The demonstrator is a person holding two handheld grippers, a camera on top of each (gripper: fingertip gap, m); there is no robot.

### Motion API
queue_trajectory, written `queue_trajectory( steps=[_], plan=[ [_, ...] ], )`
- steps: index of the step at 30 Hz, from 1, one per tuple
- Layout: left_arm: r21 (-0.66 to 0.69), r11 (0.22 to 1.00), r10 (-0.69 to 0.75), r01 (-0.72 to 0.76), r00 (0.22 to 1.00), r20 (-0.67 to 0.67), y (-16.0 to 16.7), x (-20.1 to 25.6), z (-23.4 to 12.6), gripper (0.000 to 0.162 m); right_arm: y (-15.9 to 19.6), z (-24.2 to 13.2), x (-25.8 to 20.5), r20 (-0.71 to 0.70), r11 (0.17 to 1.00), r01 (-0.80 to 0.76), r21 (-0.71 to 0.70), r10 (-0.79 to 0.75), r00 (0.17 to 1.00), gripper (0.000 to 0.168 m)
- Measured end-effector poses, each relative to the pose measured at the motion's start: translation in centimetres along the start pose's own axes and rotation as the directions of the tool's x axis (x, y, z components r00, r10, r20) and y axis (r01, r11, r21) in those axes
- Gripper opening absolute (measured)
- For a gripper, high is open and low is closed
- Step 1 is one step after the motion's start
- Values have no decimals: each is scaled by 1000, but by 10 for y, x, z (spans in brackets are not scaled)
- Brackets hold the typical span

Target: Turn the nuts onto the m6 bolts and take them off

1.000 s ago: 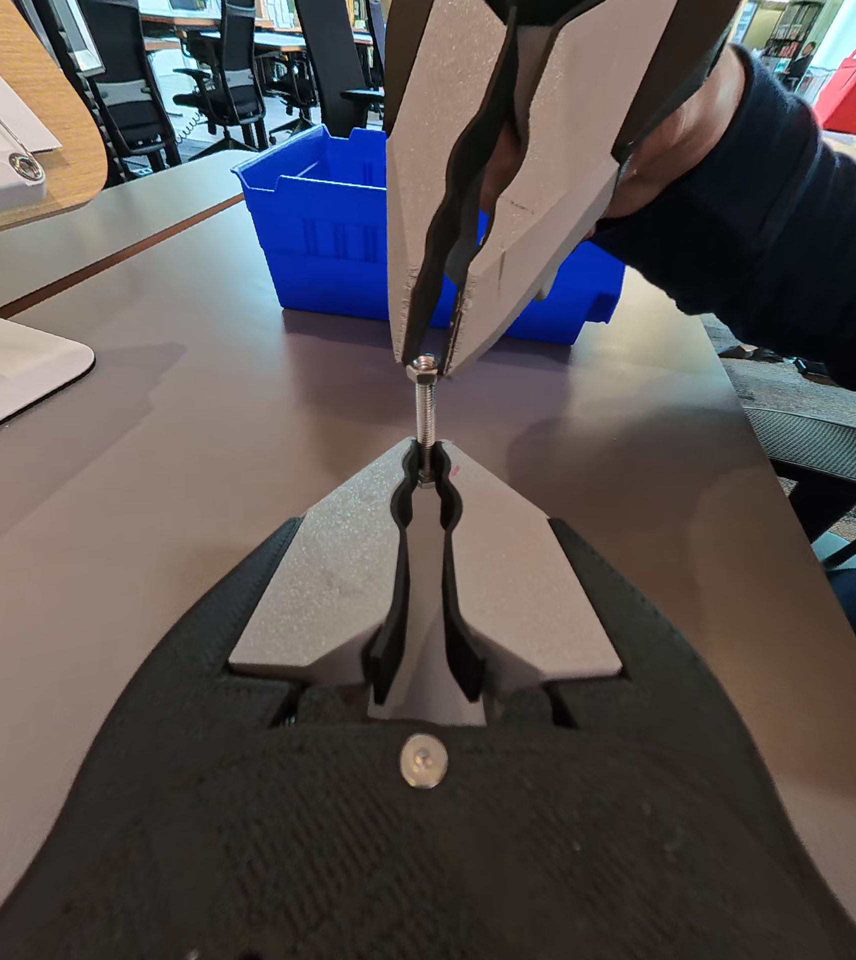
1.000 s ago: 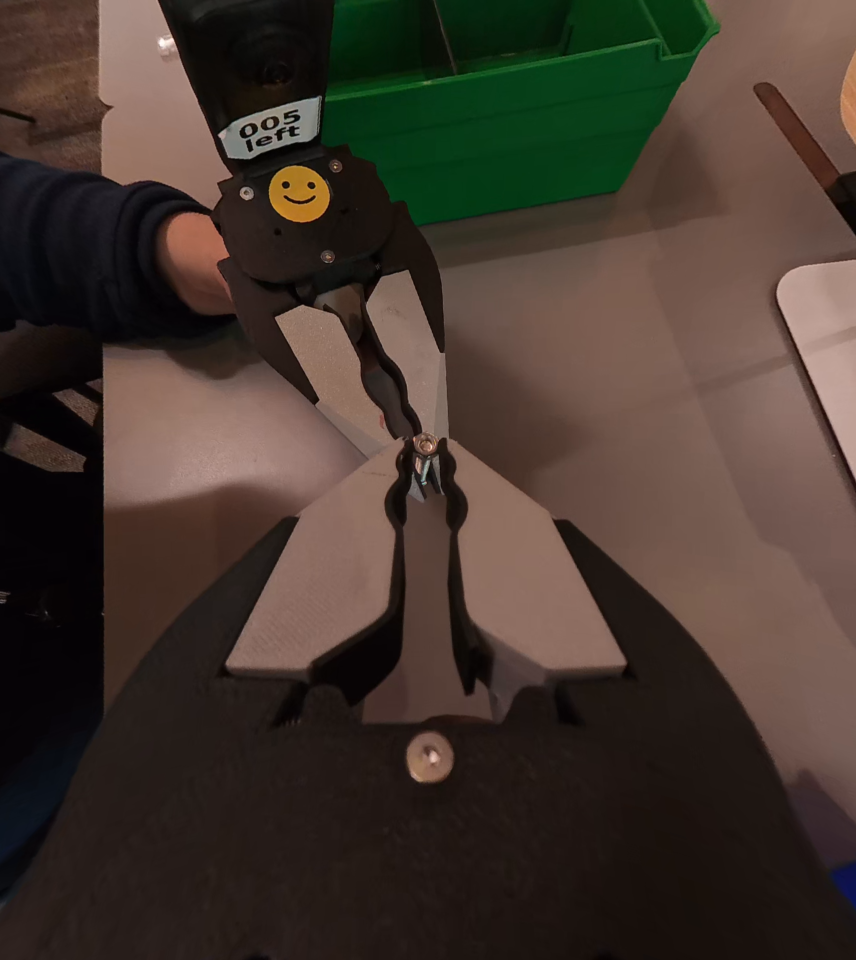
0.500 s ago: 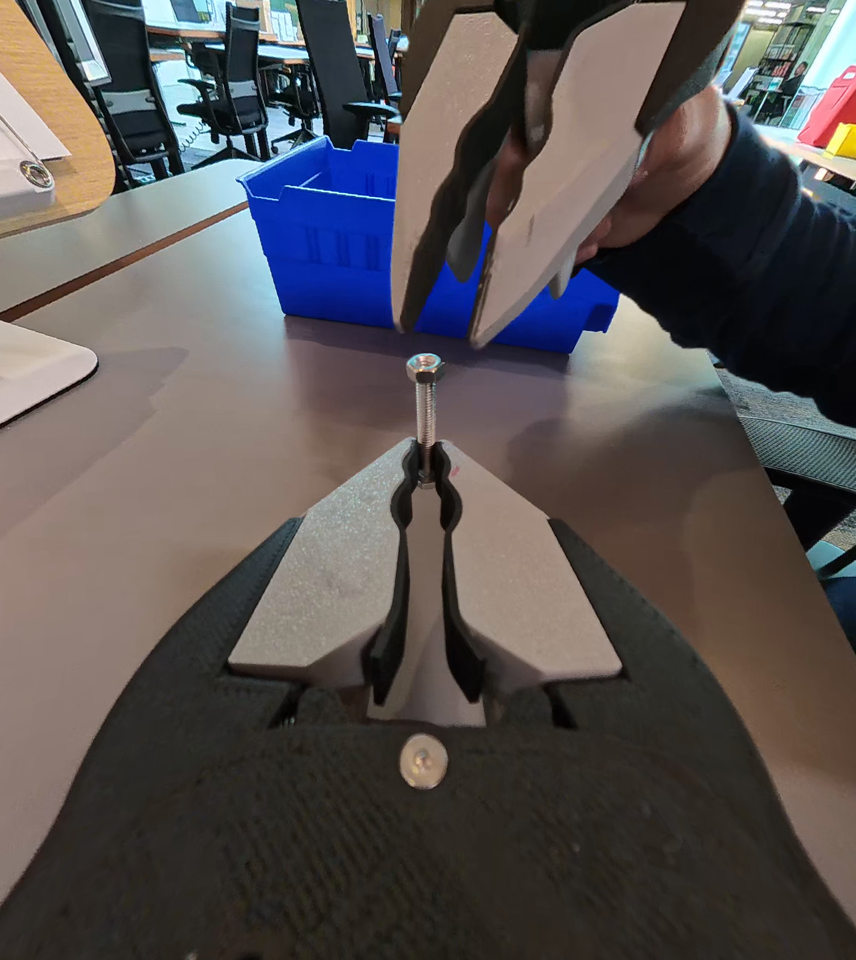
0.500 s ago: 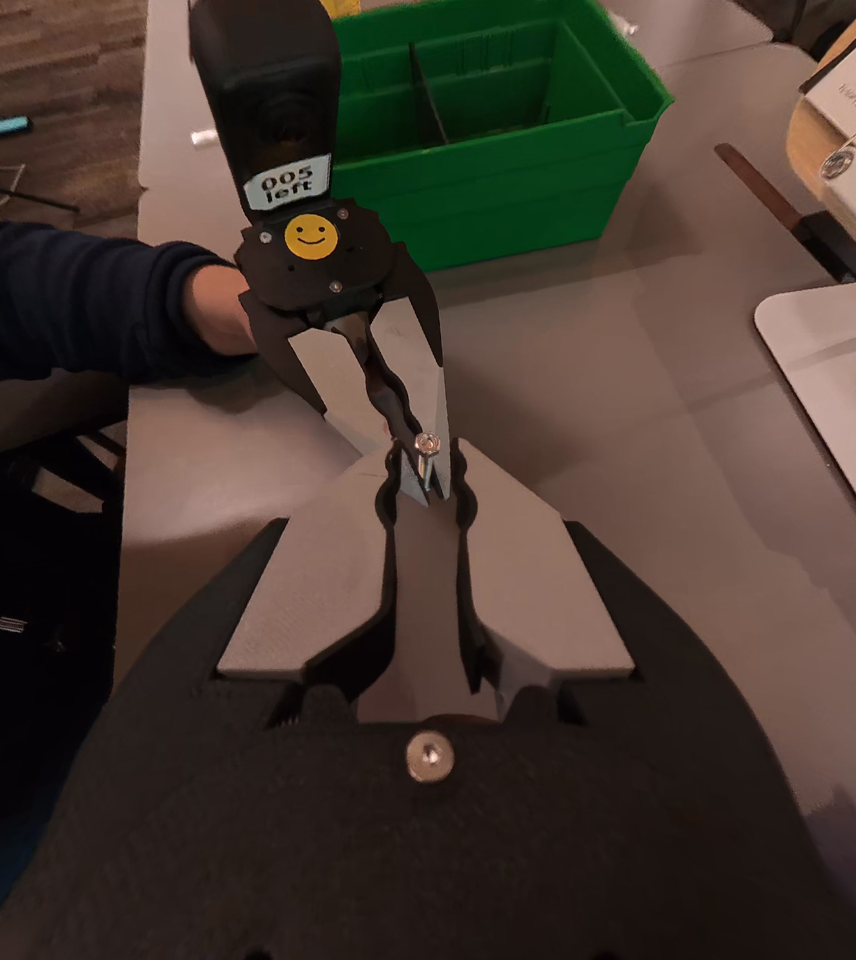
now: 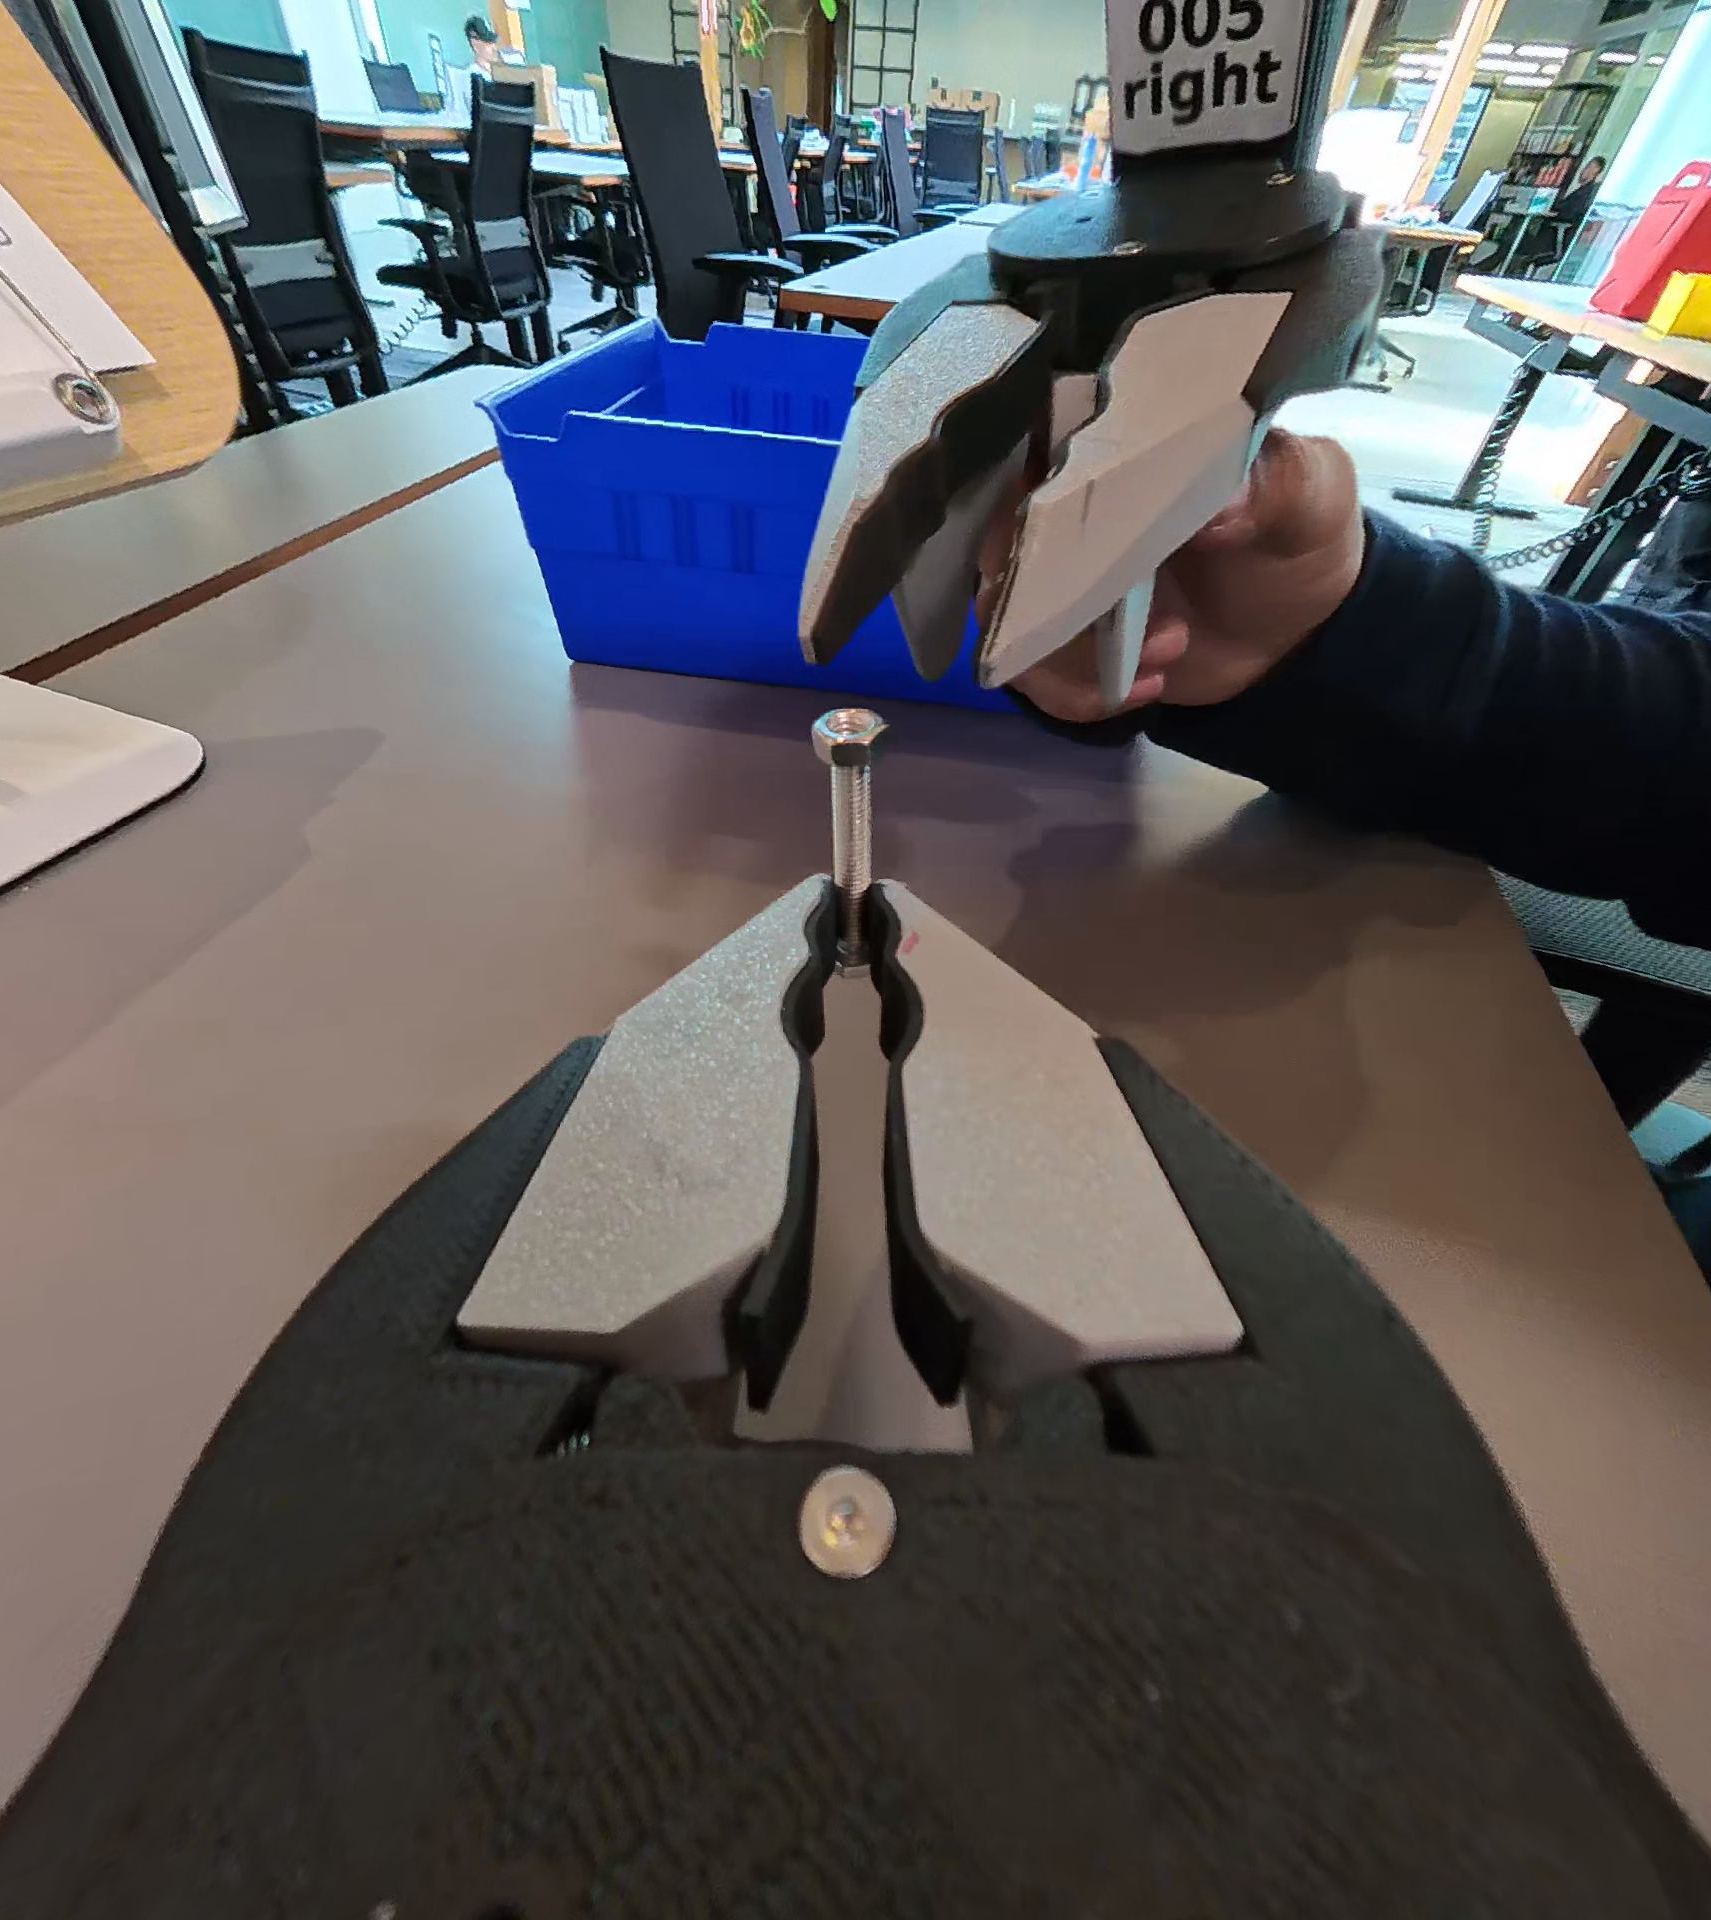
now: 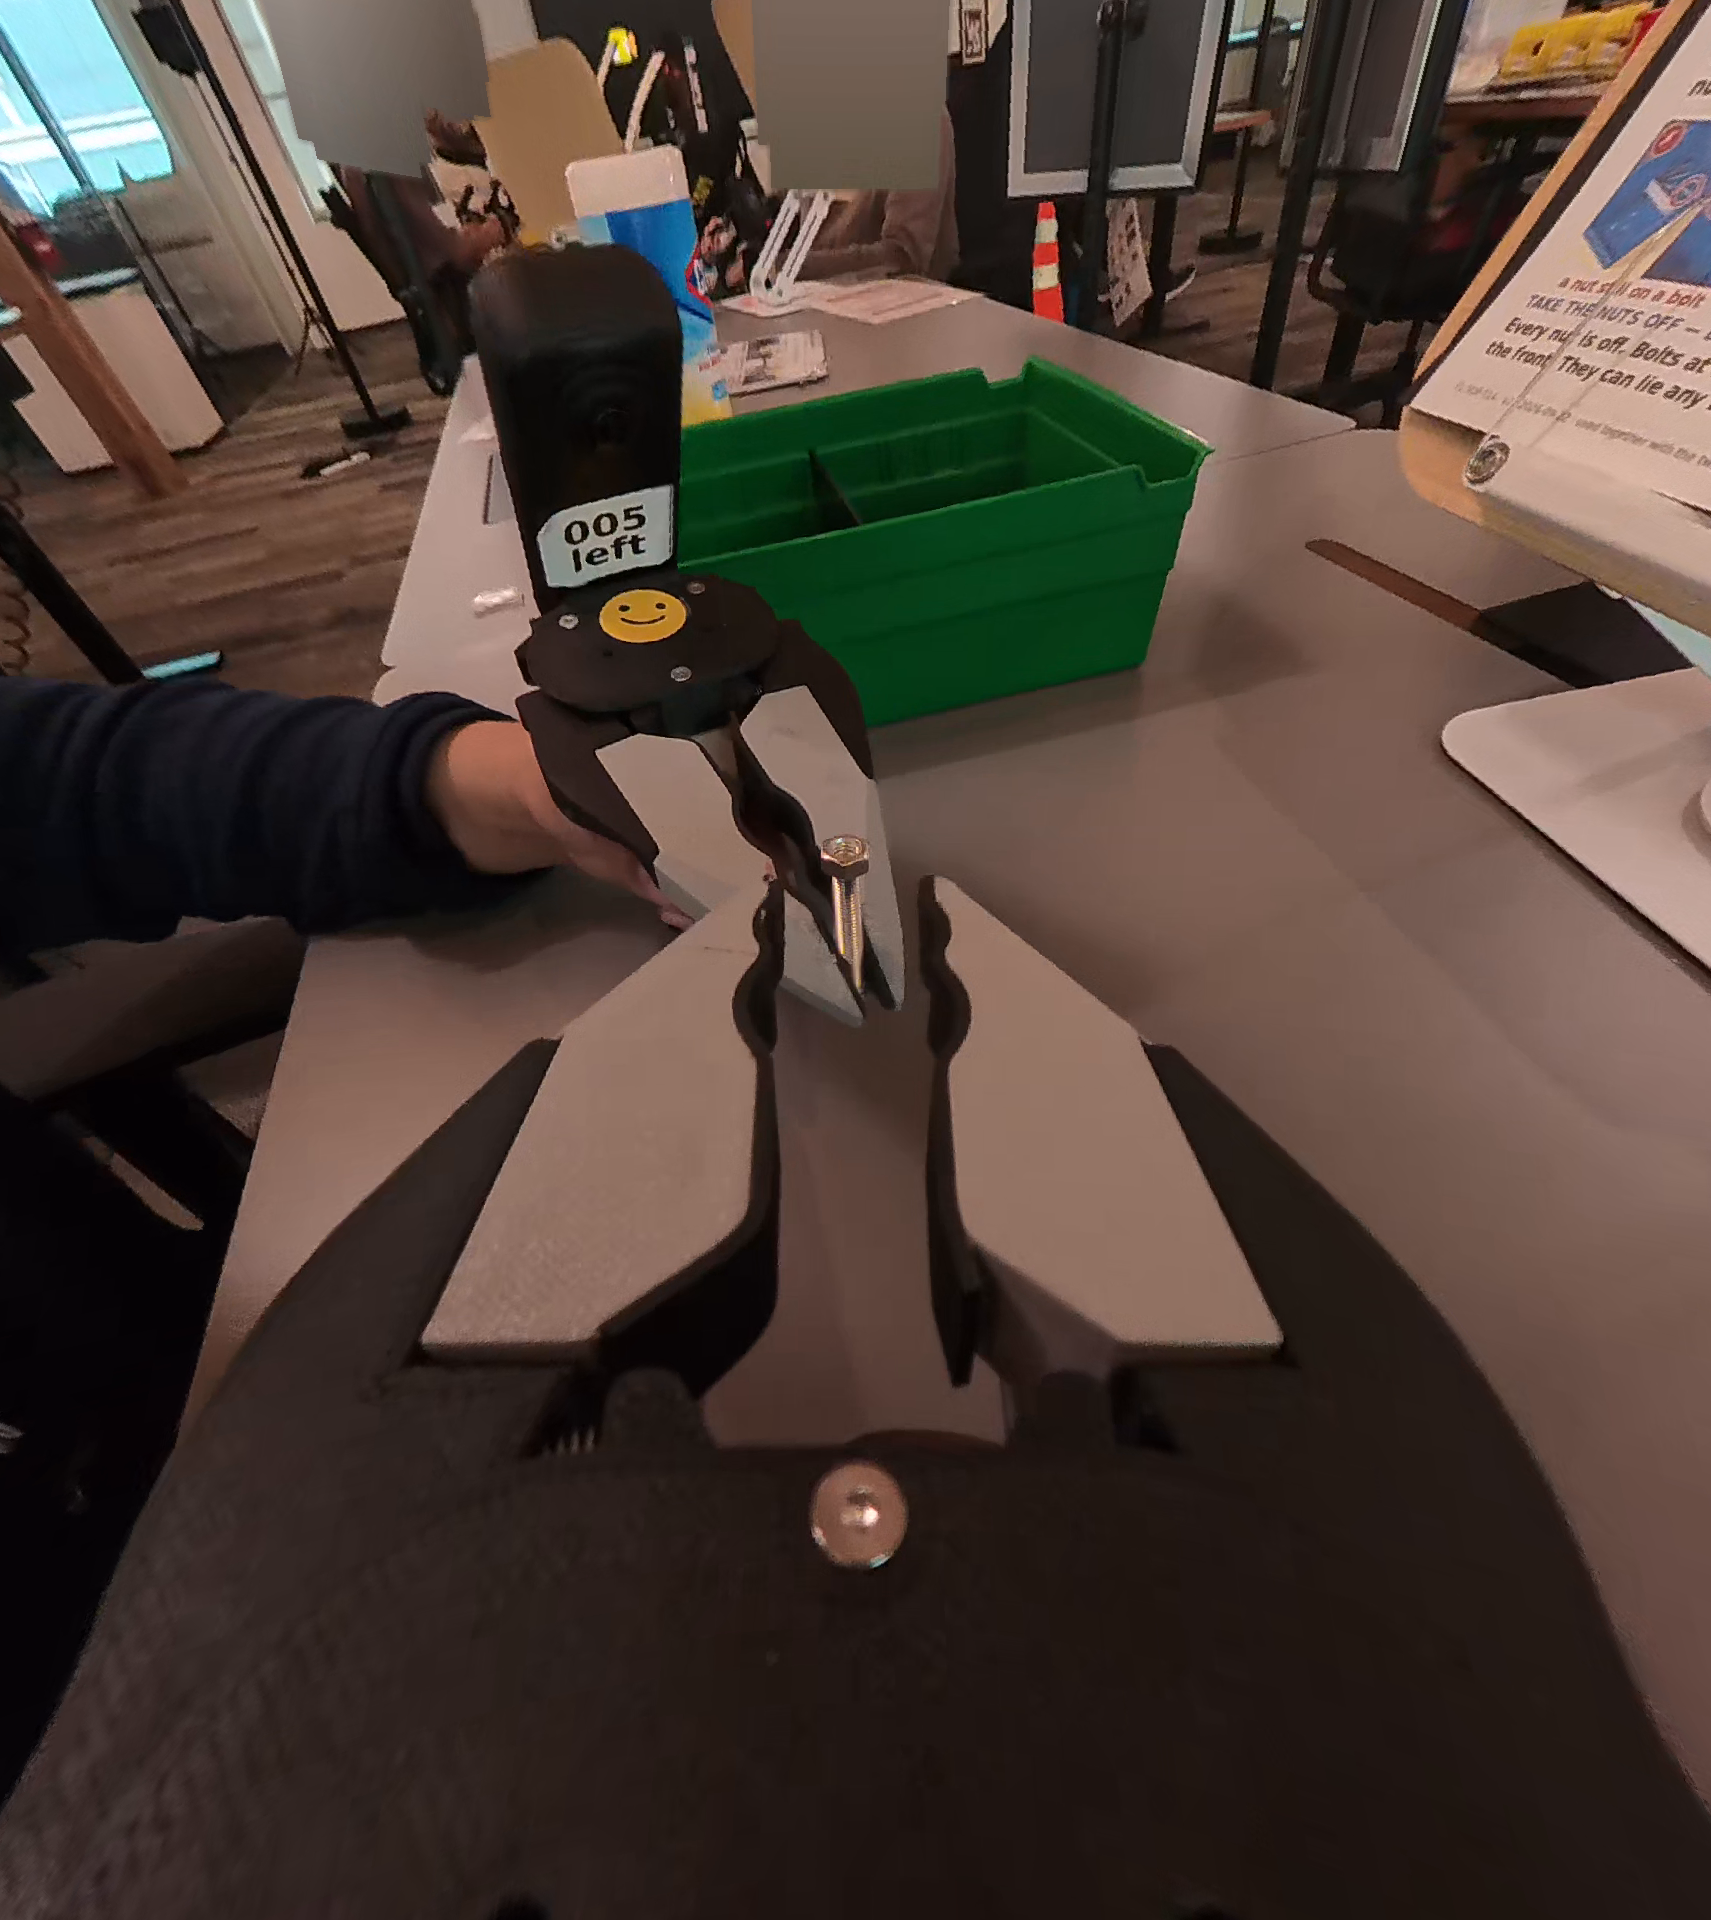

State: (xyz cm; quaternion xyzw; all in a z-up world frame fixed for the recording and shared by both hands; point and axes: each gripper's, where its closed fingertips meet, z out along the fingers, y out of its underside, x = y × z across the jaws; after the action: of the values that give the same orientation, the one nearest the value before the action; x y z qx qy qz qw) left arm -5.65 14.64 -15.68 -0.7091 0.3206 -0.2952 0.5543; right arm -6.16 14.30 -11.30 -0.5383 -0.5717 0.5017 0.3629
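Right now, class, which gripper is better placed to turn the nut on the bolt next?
The right gripper: it hangs open just above the nut, holding nothing. The left gripper is shut on the bolt, holding it upright.

bolt [image 5: 851, 831]: shiny threaded metal | table [image 5: 415, 831]: smooth matt grey | bin [image 5: 685, 540]: glossy blue plastic

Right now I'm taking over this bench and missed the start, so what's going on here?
A person is working a handheld gripper in each hand over a grey table. The left gripper is shut on a bolt, holding it upright with a nut at its top end. The right gripper is open and empty, hanging just above the nut without touching it. A blue bin and a green bin stand farther back.
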Motion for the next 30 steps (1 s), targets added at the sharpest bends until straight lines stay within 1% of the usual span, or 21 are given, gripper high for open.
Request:
queue_trajectory(
  steps=[3, 5, 9, 30],
  plan=[
    [-1, 1000, 22, -22, 1000, 4, 0, 2, 2, 3, -4, 0, -5, 22, 999, -17, 30, 17, 1000, 24],
    [1, 1000, 31, -31, 999, 14, -1, 2, 2, 3, -2, 2, -9, 25, 1000, -7, 17, 6, 1000, 24],
    [7, 999, 32, -32, 999, 21, -1, 3, 3, 3, 4, 7, -9, -13, 999, 36, -26, -37, 999, 24],
    [-1, 1000, 24, -24, 999, 28, 0, 1, 3, 3, 3, 7, -18, 17, 999, 45, -30, -45, 999, 21]
  ],
)
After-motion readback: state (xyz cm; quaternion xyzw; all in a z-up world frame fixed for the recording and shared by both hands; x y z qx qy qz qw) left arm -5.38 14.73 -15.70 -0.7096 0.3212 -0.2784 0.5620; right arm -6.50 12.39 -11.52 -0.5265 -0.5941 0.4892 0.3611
